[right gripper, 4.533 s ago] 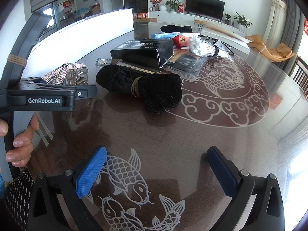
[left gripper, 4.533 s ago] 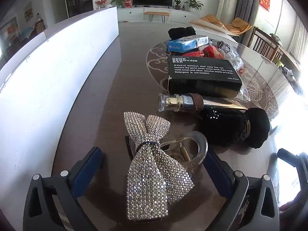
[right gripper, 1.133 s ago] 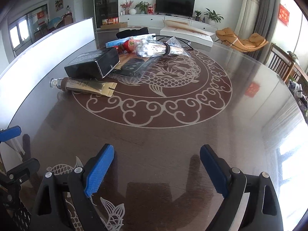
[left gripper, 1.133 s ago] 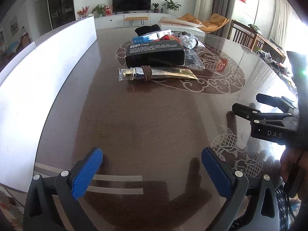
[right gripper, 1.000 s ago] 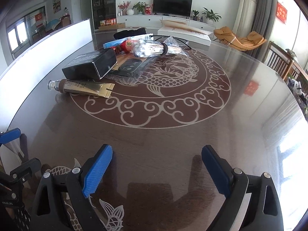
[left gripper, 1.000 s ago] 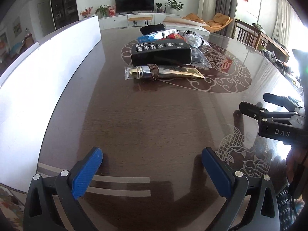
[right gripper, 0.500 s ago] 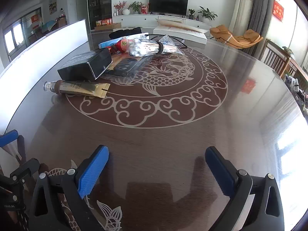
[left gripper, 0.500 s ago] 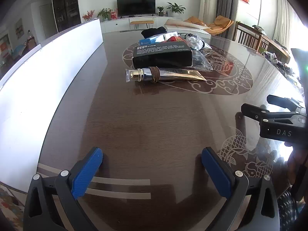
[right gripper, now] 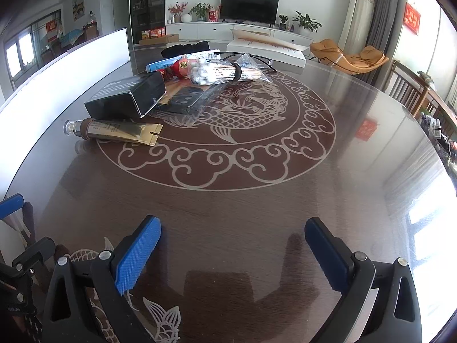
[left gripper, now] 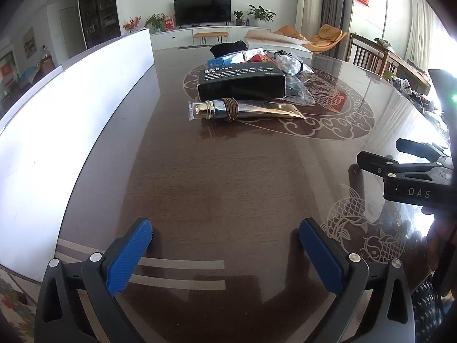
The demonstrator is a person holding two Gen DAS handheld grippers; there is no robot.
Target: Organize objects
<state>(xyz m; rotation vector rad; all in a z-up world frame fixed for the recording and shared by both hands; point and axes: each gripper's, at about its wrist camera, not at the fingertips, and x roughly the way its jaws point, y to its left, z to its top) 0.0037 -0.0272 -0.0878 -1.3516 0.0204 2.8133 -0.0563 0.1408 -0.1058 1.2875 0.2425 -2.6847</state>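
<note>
**Both grippers released over bare counter, objects clustered farther back**

Nearest the cameras, the left gripper (left gripper: 225, 245) hangs with its blue pads spread wide and nothing between them, above two pale strips on the dark counter (left gripper: 217, 177). The right gripper (right gripper: 232, 244) is likewise released; its jaws have just been opening, and only bare counter with pale fish patterns lies between them.

Farther back, well apart from both grippers, a gold tube (left gripper: 248, 110) with a clear cap lies on its side, a brown band (left gripper: 230, 109) wrapped around its neck. Just behind it sits a black box (left gripper: 241, 83) with white lettering. Beyond that, a clear bag of cotton swabs (right gripper: 225, 71) rests among a blue box (left gripper: 225, 60), a red item (right gripper: 180, 67) and a dark cloth (right gripper: 185, 48). A white board (left gripper: 71, 108) stands along the counter's left edge.
</note>
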